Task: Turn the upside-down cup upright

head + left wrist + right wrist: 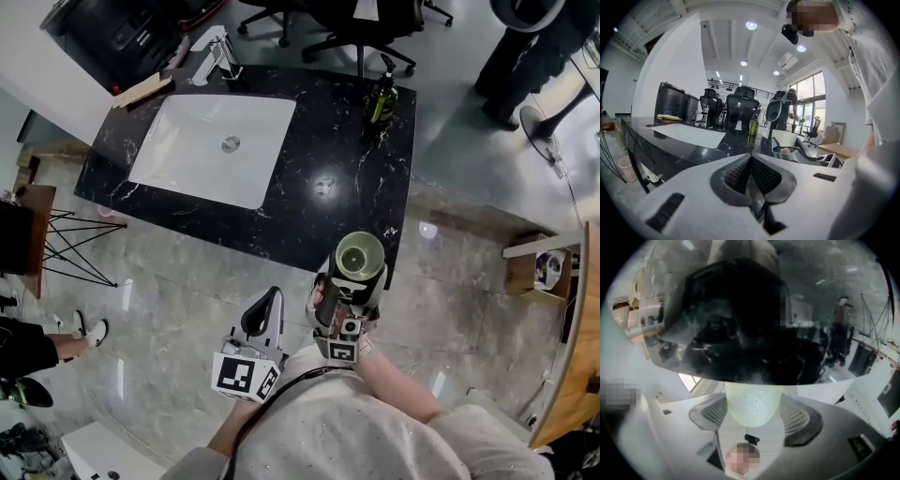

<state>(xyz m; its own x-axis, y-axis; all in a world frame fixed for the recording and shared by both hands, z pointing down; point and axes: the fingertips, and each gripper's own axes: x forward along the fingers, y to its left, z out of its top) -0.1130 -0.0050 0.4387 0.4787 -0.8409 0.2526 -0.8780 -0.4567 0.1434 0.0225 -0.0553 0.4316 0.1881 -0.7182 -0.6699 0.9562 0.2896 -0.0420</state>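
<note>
In the head view a pale green cup (pixel 361 255) hangs just off the front right corner of the black counter (pixel 328 187). Its open mouth faces up toward the camera. My right gripper (pixel 352 286) is shut on its side wall from below. In the right gripper view the textured cup (pixel 752 401) sits between both ribbed pads (pixel 715 412), which press on it; a dark glossy surface fills the view above it. My left gripper (pixel 265 307) hangs lower left over the floor, off the counter, jaws shut and empty. The left gripper view shows its pads (pixel 740 174) closed together.
A white sink (pixel 211 150) is set in the counter's left half, with a faucet (pixel 217 52) behind it. A dark green bottle (pixel 381 98) stands at the back right. Office chairs (pixel 361 23) and a standing person (pixel 525 56) are beyond. A wire-legged table (pixel 28 225) stands left.
</note>
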